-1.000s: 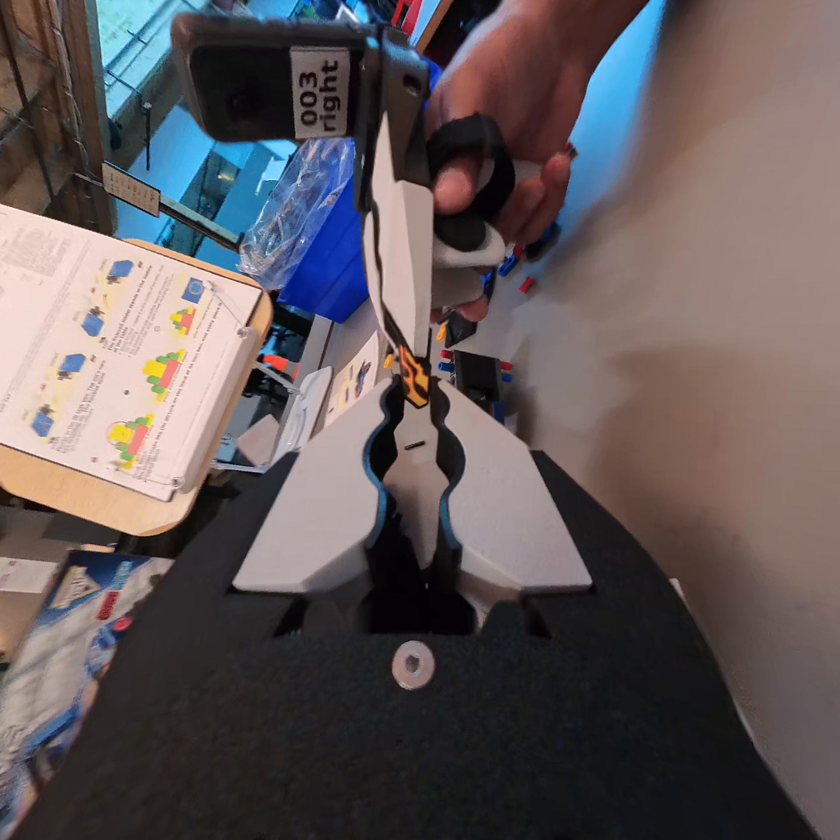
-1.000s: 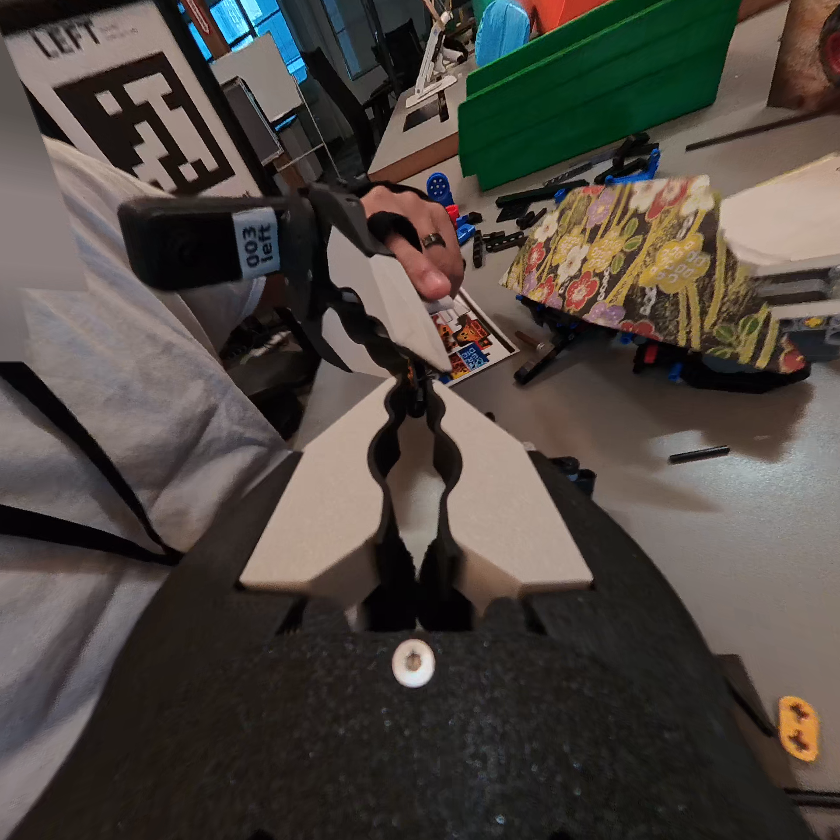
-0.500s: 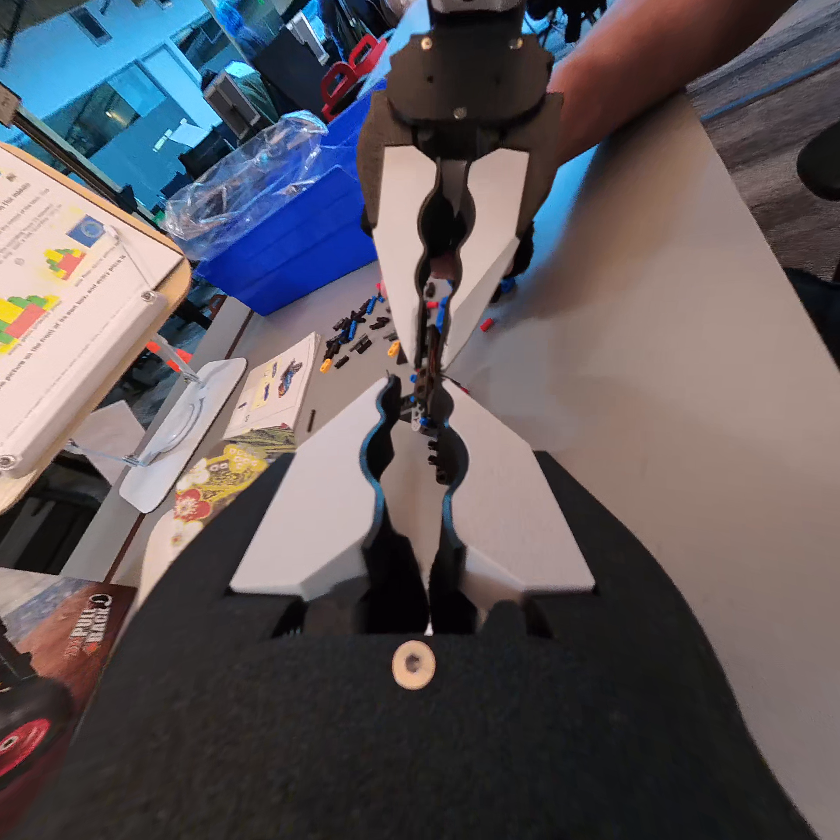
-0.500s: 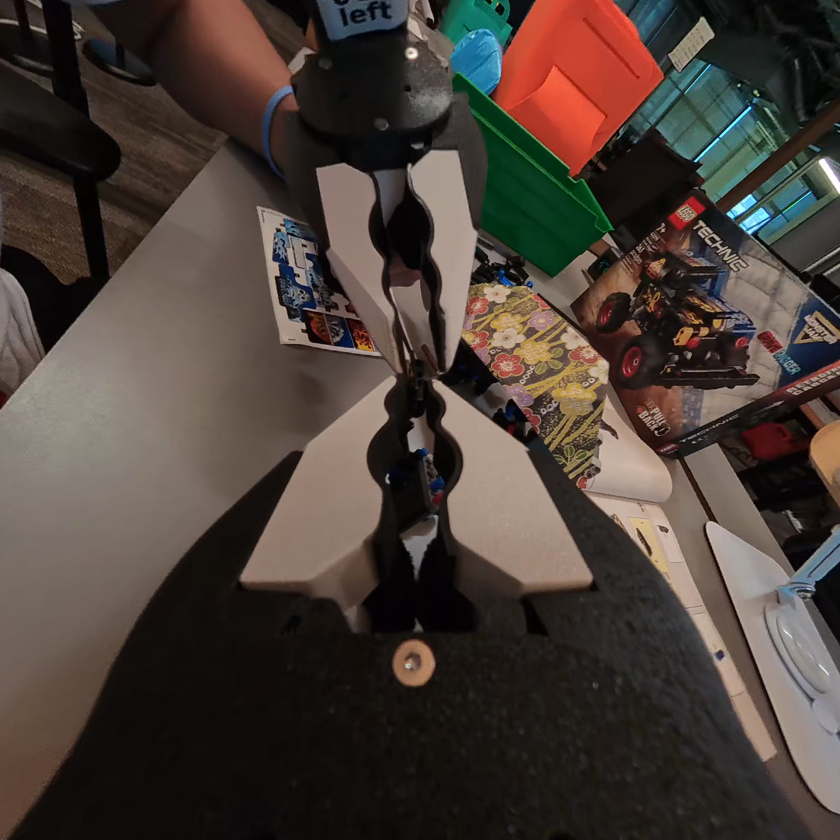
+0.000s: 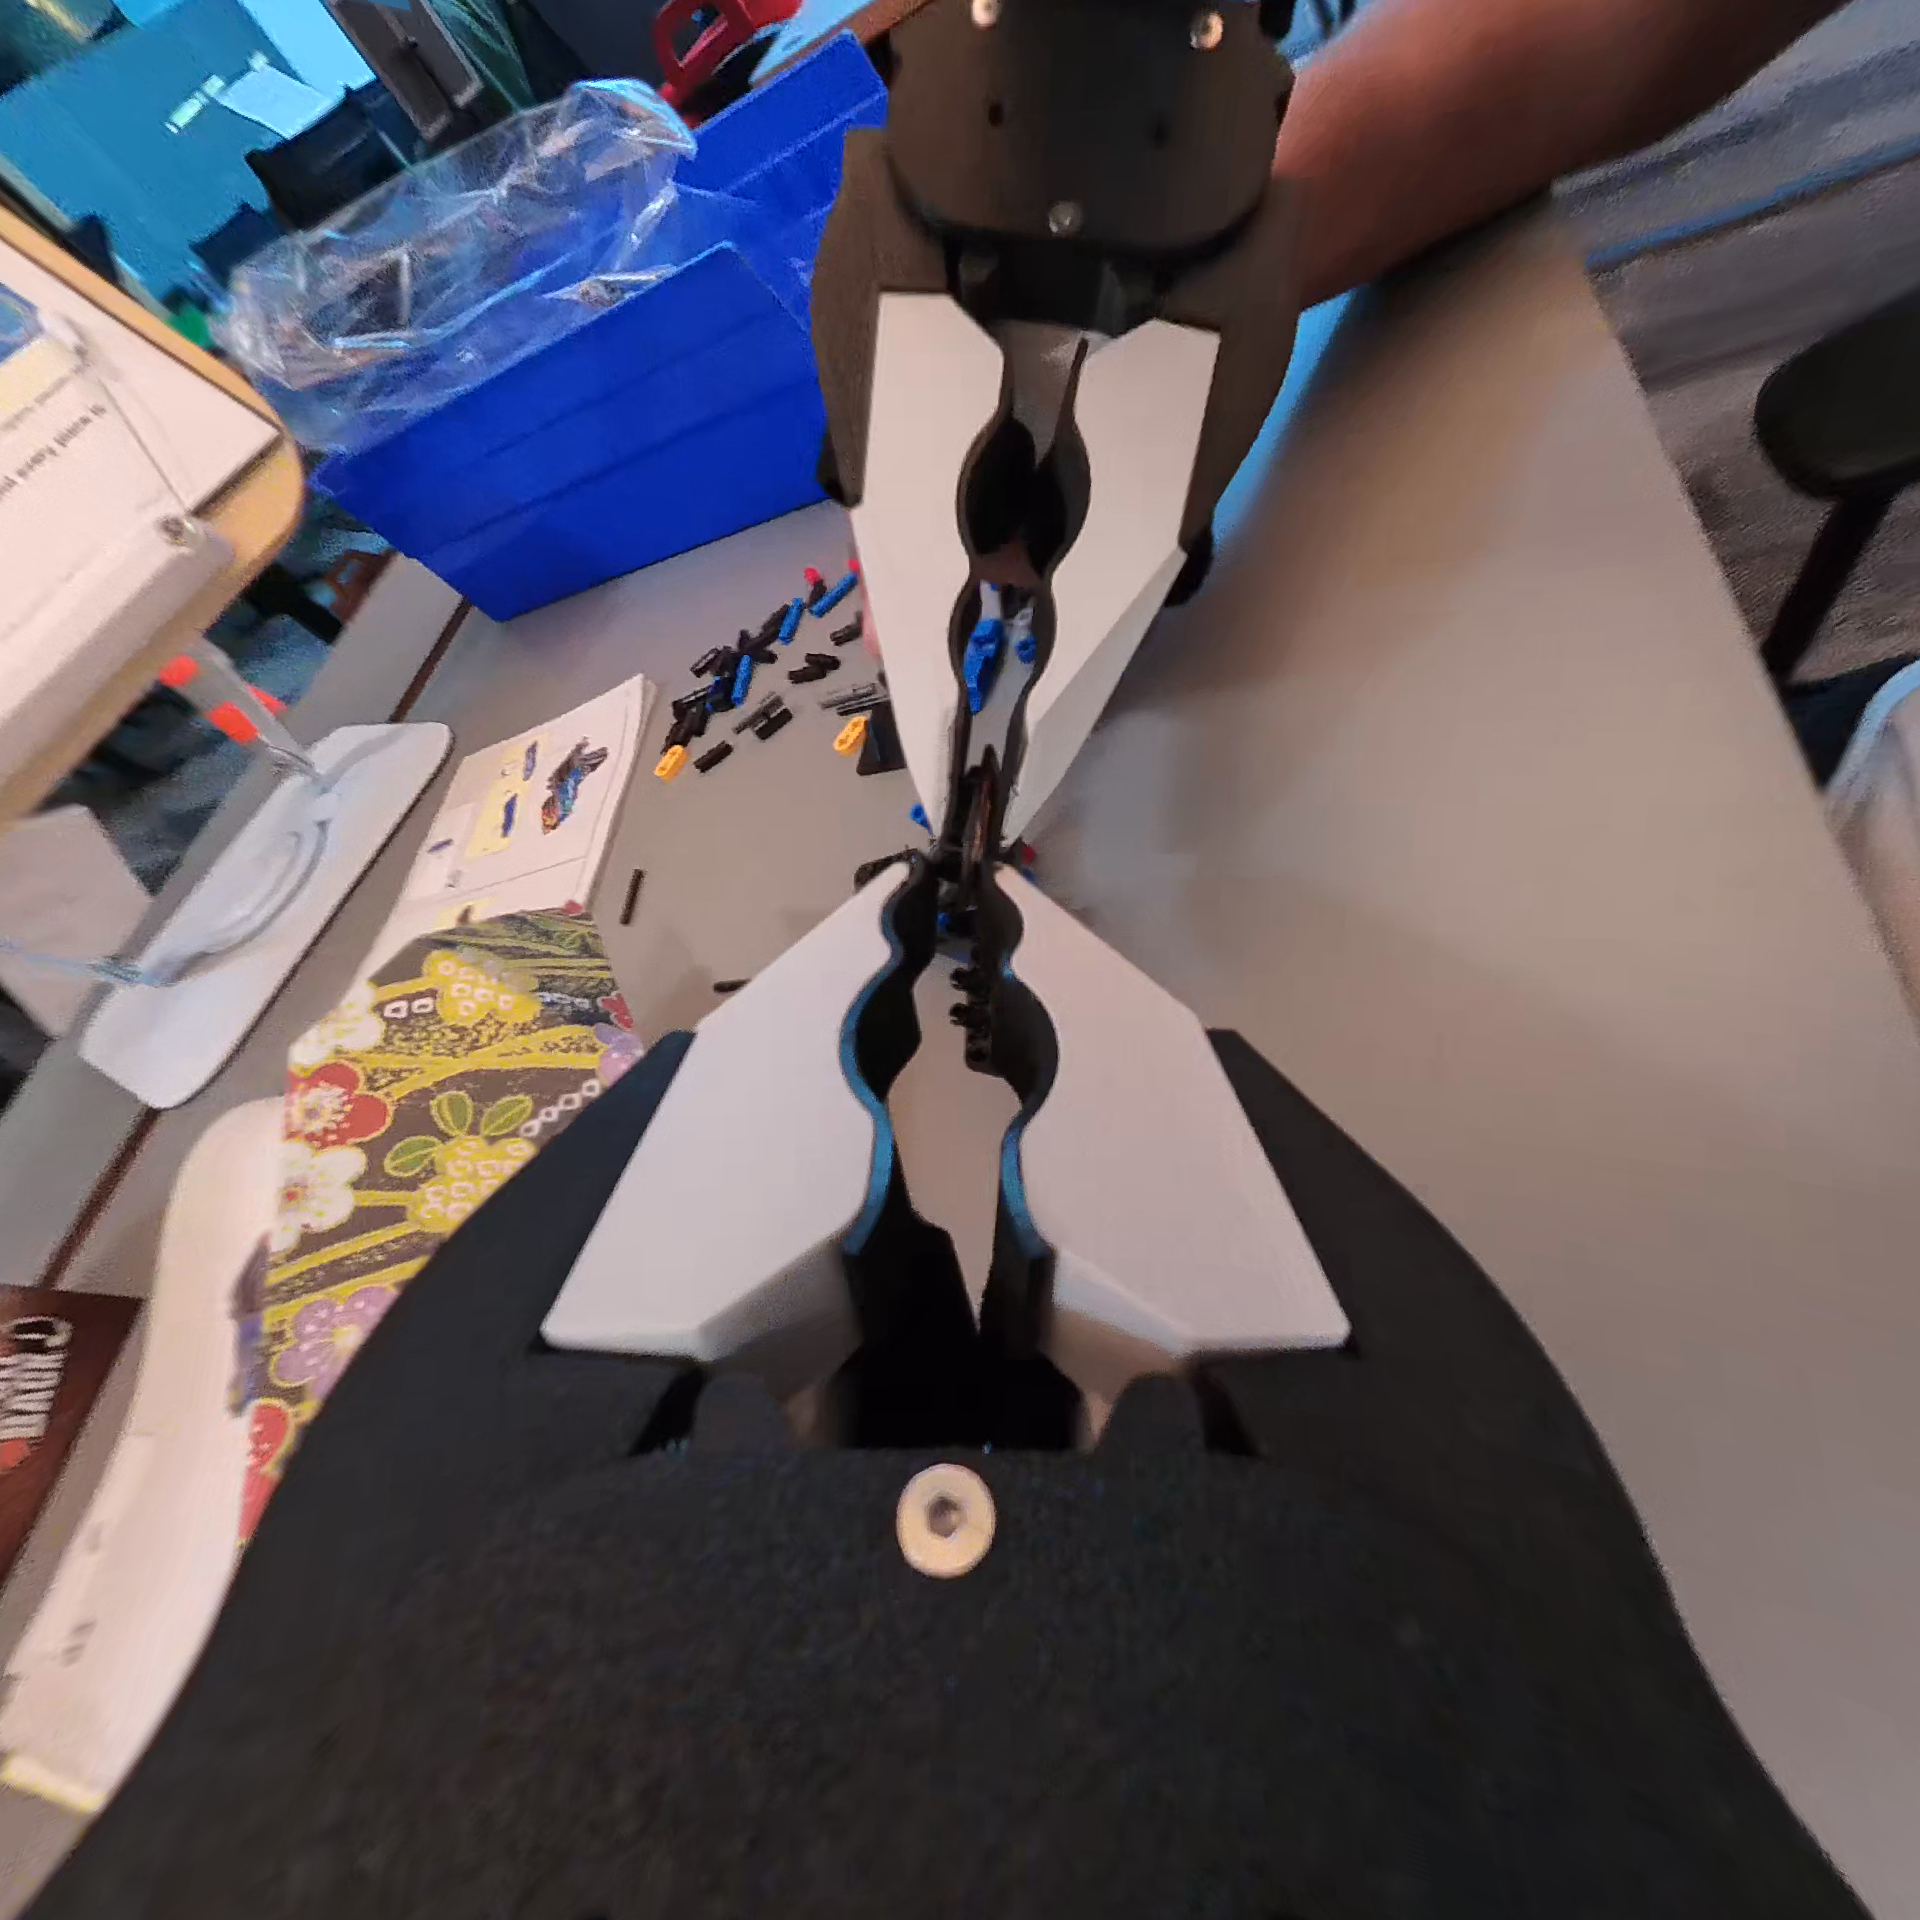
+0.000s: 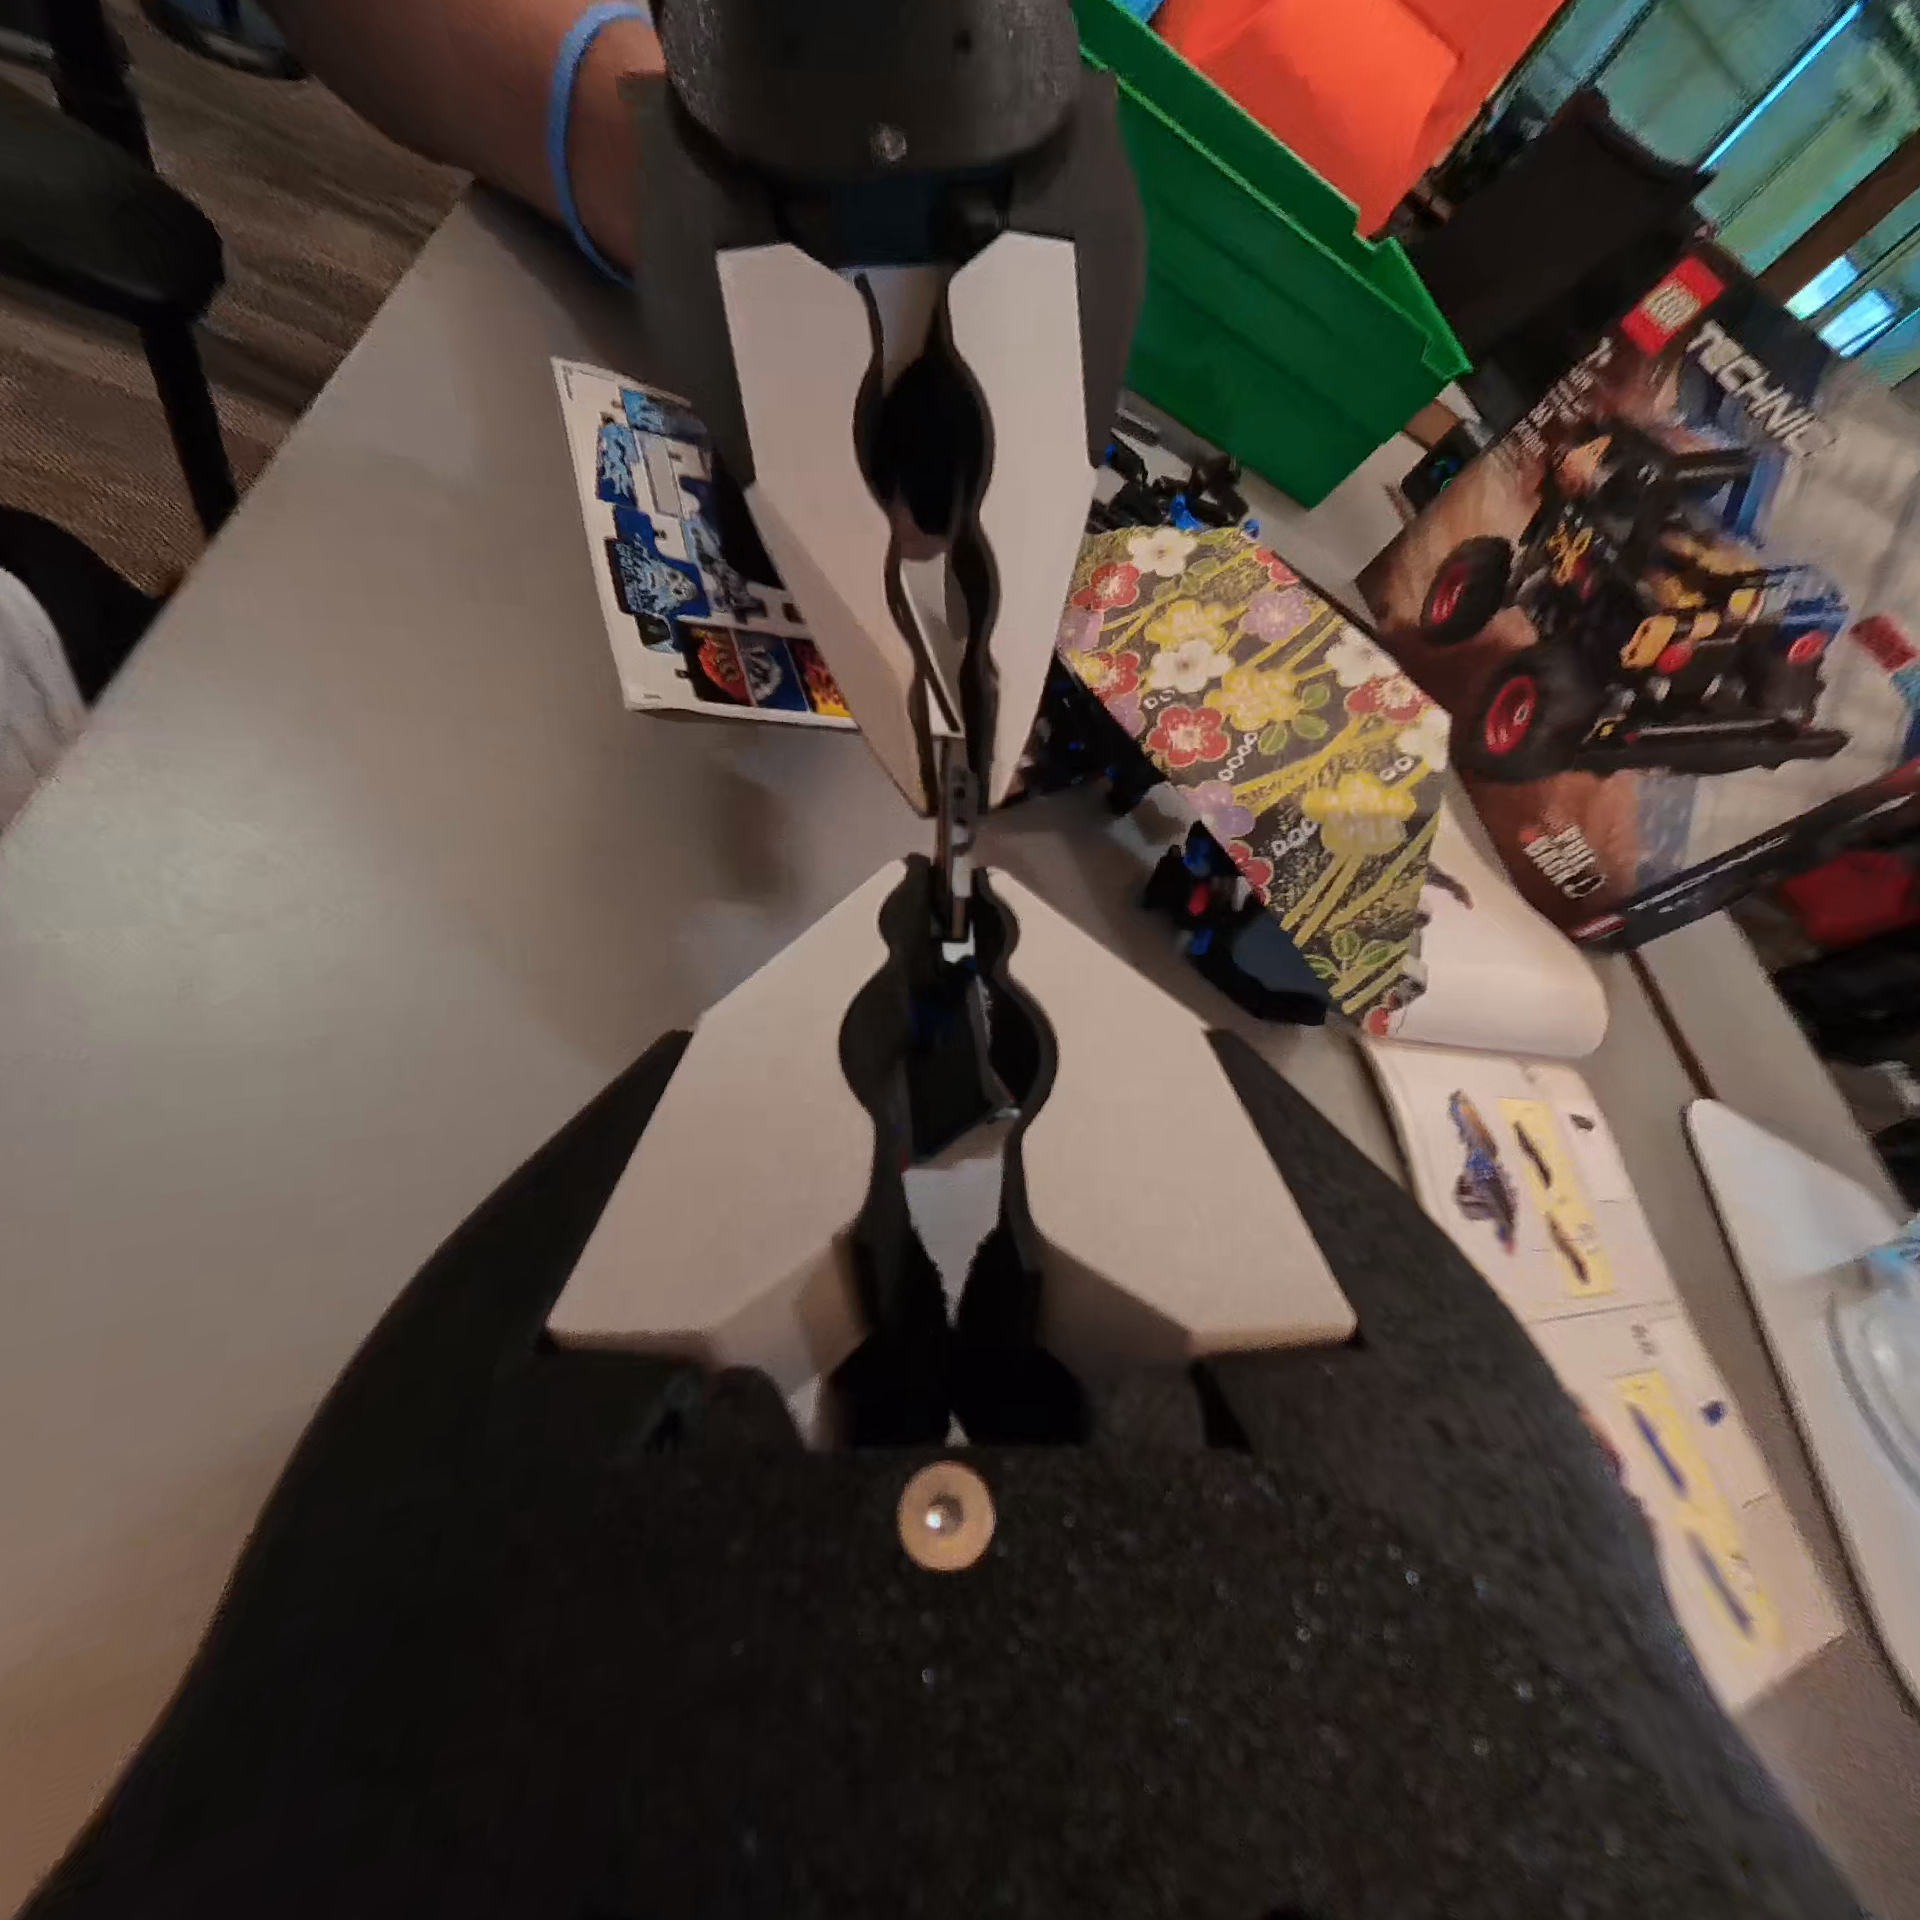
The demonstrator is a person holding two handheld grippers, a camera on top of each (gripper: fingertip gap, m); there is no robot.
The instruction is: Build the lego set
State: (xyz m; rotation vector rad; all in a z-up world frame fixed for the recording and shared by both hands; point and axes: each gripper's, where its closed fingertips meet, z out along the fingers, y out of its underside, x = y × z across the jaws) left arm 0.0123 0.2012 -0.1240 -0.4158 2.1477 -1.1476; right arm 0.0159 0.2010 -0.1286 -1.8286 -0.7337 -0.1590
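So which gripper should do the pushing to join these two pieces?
Left, likely: the left gripper pinches a slim black piece at its tips, easy to steer, while the right gripper clamps the bulkier black-and-blue assembly farther back.

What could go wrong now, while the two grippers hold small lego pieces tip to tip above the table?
1. The left gripper and right gripper pinch the dark lego pieces only at the fingertips; a skewed push might pop one out.
2. A dropped piece could get lost among the loose parts on the table.
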